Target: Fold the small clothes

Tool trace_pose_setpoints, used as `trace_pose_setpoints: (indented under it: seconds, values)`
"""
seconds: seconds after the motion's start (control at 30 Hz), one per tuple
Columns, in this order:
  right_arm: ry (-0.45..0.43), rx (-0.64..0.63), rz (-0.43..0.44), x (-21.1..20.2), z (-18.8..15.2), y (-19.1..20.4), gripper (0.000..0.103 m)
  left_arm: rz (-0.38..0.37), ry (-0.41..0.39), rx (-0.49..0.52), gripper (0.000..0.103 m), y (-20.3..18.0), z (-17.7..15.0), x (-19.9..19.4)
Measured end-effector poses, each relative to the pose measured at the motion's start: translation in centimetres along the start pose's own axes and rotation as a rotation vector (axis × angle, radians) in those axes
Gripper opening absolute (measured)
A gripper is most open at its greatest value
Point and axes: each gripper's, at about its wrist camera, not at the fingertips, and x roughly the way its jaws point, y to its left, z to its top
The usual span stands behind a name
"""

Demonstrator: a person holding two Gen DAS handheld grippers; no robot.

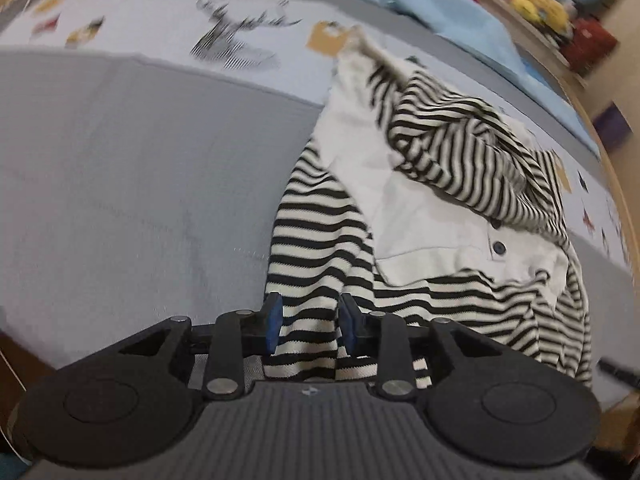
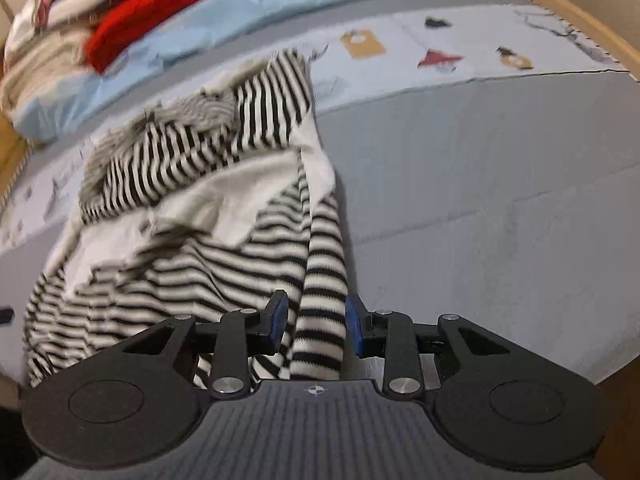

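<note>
Currently: 1 striped top [image 1: 320, 240], soft, light, limp knit on bed [image 1: 120, 200]. My left gripper [image 1: 310, 324] and right gripper [image 2: 316, 322], jaws narrow, straddle its hem folds; whether pinching, cannot tell. Best hold: hem corners.

The striped garment [image 1: 320, 240] is a small piece of clothing with black and cream horizontal stripes and a plain white panel [image 1: 424, 216] sewn on its front. Two dark buttons [image 1: 498, 246] sit on the panel, one close above the other. In the left wrist view it fills the centre and right of the frame, spread loosely and crumpled. One striped part is bunched on top of the white panel, towards the upper right. A striped edge hangs down to the lower centre. In the right wrist view the same garment [image 2: 192, 264] lies in the left and centre, blurred, with a narrow striped fold running down to the lower centre.
</note>
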Motion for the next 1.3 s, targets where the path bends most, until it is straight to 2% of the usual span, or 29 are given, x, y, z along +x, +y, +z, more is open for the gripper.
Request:
trace_pose_setpoints:
  seconds: [0.17,0.23,0.33,0.43,0.53,0.87,1.3]
  values:
    - [0.069,-0.032,-0.021,1.5,-0.2,0.4,0.034,-0.025,0.089,-0.122,0.034,1.4,0.5,2.0]
    - [0.091,-0.029,-0.032,2.0,-0.2,0.4,0.035,-0.041,0.099,-0.136,0.034,1.5,0.5,2.2]
    - [0.116,-0.011,-0.024,2.5,-0.2,0.2,0.036,-0.036,0.115,-0.140,0.040,1.4,0.5,2.6]
    - [0.138,-0.016,-0.023,2.9,-0.3,0.4,0.036,-0.041,0.133,-0.130,0.040,1.0,0.4,2.9]
    - [0.148,-0.034,-0.023,3.1,-0.4,0.8,0.036,-0.051,0.115,-0.116,0.041,0.5,0.3,2.6]
    - [0.183,-0.047,-0.050,3.7,-0.6,0.6,0.036,0.073,0.218,-0.064,0.043,-0.4,-0.4,5.0]
    - [0.253,-0.102,-0.086,4.9,-1.2,1.5,0.036,0.091,0.271,0.025,0.043,-1.7,-1.1,5.6]
